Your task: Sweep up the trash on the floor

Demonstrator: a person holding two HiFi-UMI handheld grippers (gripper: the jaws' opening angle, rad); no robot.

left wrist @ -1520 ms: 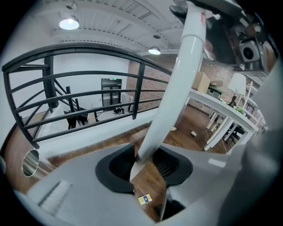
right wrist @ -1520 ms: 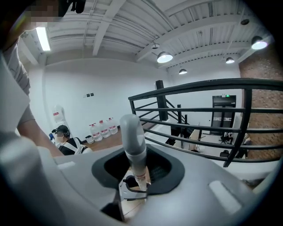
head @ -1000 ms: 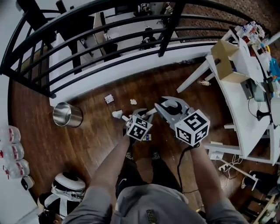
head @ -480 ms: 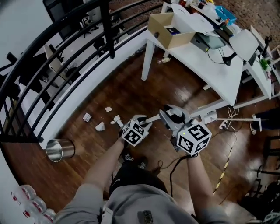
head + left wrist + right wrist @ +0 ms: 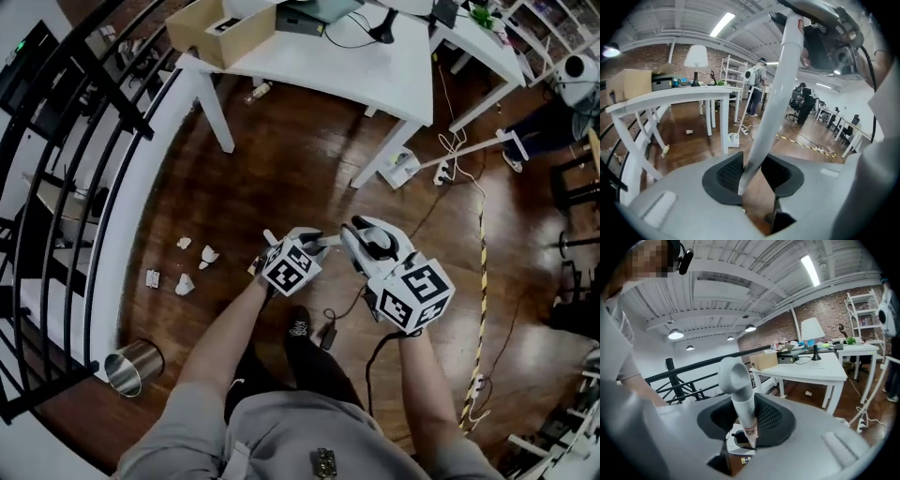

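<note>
Several white scraps of trash lie on the dark wood floor left of me, near the white base of the railing. Both grippers hold one white handle. My left gripper is shut on its shaft, which rises up and right towards the other gripper. My right gripper is shut just below the handle's rounded grey top. In the left gripper view the pads close round the shaft at my left gripper. The handle's lower end is hidden. My right gripper clamps the stem.
A steel bin stands at the lower left by the black railing. A white table with a cardboard box fills the top. Cables and a power strip run across the floor on the right.
The whole view has swung round: table now at the top, trash and bin slid to the left and lower left. Both grippers kept their hold on the handle and stayed close together.
</note>
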